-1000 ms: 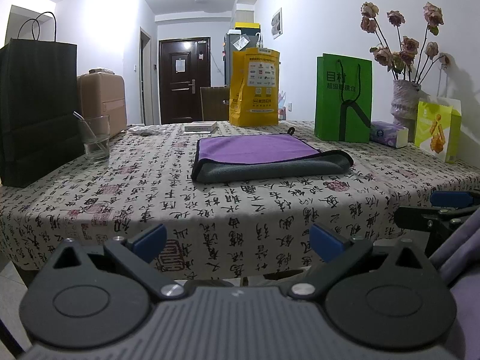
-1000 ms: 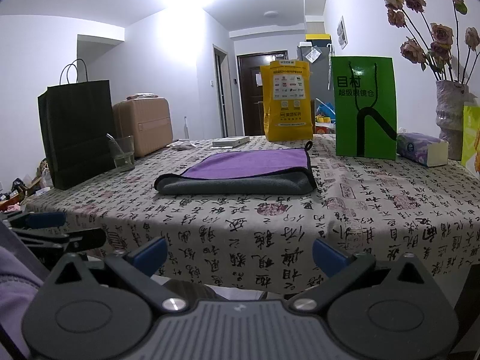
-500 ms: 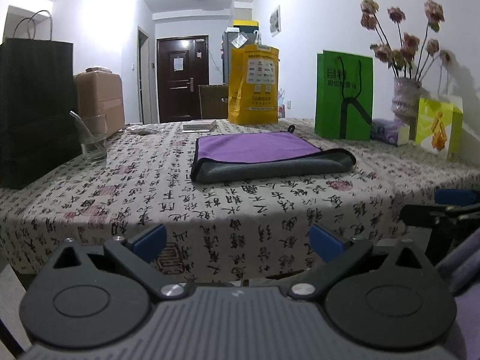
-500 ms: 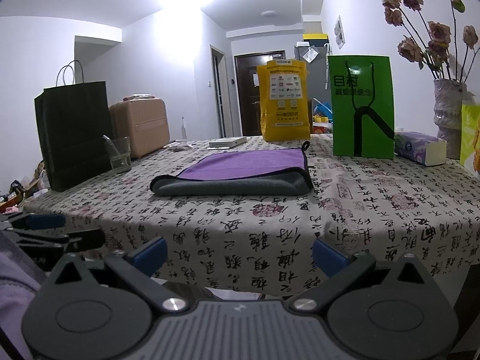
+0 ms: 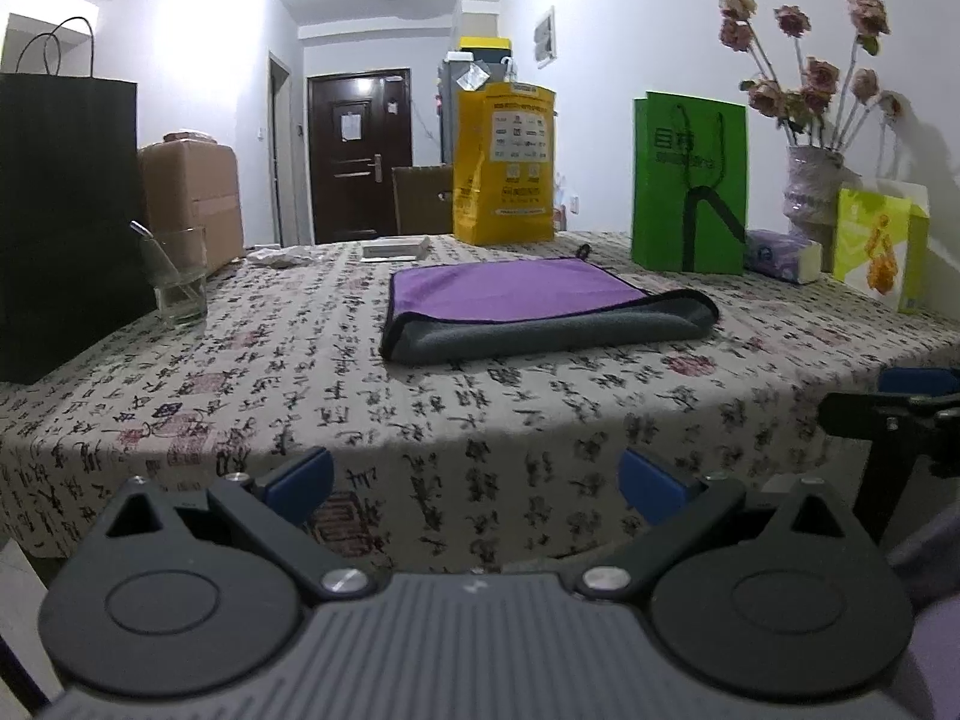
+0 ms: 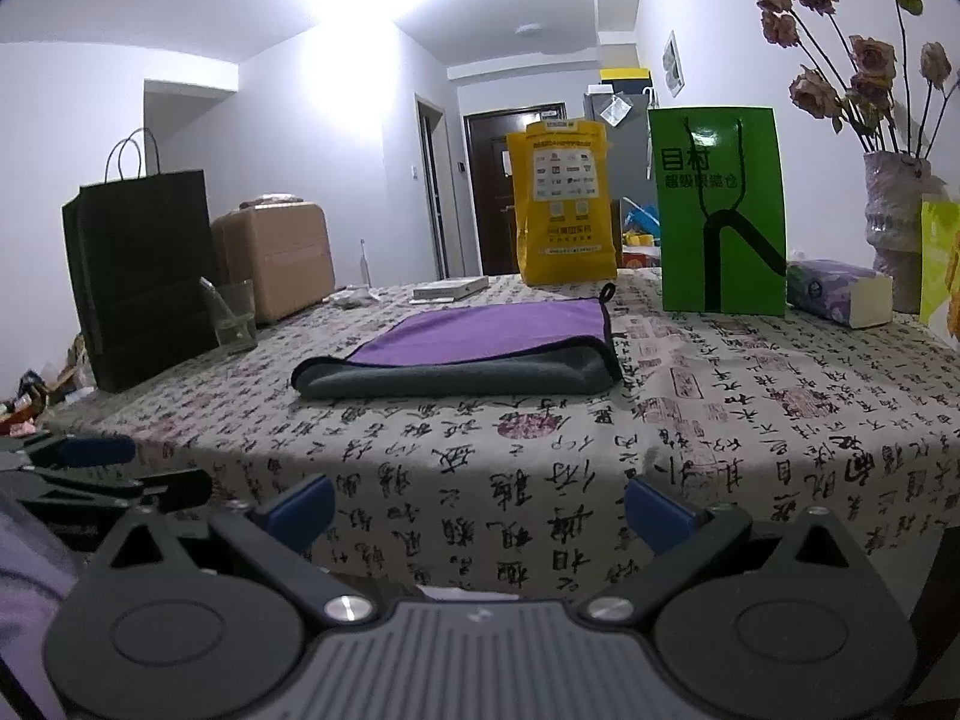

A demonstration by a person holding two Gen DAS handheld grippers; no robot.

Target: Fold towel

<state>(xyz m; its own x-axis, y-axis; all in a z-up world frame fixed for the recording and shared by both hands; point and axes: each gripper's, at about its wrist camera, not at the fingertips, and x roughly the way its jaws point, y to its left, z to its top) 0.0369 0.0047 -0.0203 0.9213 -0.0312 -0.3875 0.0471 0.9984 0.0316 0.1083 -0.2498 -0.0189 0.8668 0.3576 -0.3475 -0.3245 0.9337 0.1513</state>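
Towel (image 5: 534, 306), purple on top with a grey underside and dark edging, lies folded flat near the middle of the surface (image 5: 300, 396); the rounded grey fold faces the cameras. A small hanging loop shows at its far corner (image 6: 608, 291). The surface carries a cloth printed with black calligraphy.

Left hand-held gripper (image 5: 474, 483): held low in front of the near edge of the surface, well apart from the towel. Blue-padded fingers (image 5: 297, 477) spread wide, nothing between them.

Right hand-held gripper (image 6: 477, 507): same low position off the near edge, fingers (image 6: 657, 510) also wide apart and empty. Each gripper shows at the edge of the other's view.

Other items on the surface:
- black paper bag (image 5: 60, 216) at the left, with a glass (image 5: 177, 276) beside it holding a thin stick.
- yellow bag (image 5: 504, 165) behind the towel.
- green paper bag (image 5: 690, 183) right of the towel, tissue pack (image 5: 780, 255) just beside it.
- vase of dried roses (image 5: 813, 192) at the far right.
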